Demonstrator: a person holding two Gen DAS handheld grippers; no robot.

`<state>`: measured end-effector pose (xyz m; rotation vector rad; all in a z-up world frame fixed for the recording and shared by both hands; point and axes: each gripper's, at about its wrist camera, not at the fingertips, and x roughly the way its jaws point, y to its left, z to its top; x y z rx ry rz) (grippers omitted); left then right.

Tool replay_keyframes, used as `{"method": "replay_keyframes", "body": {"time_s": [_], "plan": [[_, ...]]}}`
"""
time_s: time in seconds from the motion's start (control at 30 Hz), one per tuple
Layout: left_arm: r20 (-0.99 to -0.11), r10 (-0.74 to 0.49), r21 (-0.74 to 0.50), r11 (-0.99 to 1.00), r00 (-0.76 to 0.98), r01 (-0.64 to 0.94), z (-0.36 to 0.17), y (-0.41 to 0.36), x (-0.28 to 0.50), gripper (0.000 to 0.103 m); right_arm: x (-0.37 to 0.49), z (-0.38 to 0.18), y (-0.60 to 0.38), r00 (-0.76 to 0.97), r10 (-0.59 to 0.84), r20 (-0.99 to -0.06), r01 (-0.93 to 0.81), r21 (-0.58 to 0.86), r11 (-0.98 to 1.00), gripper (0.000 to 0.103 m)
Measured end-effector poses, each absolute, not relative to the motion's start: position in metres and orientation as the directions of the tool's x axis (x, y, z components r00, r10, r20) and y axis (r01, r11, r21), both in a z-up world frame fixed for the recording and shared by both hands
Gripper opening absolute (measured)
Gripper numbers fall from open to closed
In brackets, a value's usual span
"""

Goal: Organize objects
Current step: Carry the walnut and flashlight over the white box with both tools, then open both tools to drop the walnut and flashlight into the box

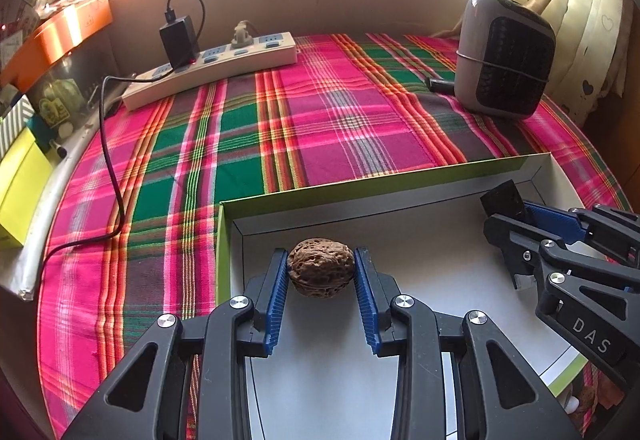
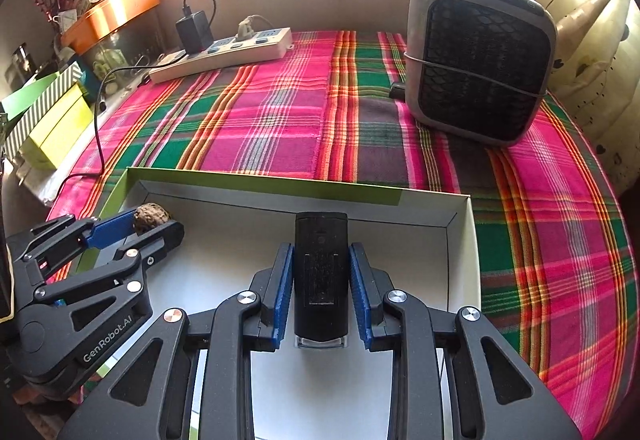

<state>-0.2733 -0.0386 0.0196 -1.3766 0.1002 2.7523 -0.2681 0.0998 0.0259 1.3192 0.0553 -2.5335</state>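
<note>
Left wrist: my left fingers clamp walnut over white box, near its left wall. R fingers grip black device, also over box.

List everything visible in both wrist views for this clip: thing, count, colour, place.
walnut: 1, brown, in left gripper over box
black device: 1, black, in right gripper over box
box: 1, white inside, green rim, near edge of cloth
tablecloth: 1, pink-green plaid
power strip: 1, white, far left
charger: 1, black, plugged in strip
heater: 1, grey-black, far right
left gripper: 1, black-blue
right gripper: 1, black-blue
</note>
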Motion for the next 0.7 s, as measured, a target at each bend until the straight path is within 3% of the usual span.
{"method": "replay_keyframes", "body": {"time_s": [0.7], "plan": [[-0.805,0.029,0.033,-0.995,-0.593,-0.093,0.0186,-0.0345,-0.2771,0.032,-0.2735,0.0205,0.1031,-0.543,-0.208,-0.814,0.235,0.090,-0.968,0.029]]}}
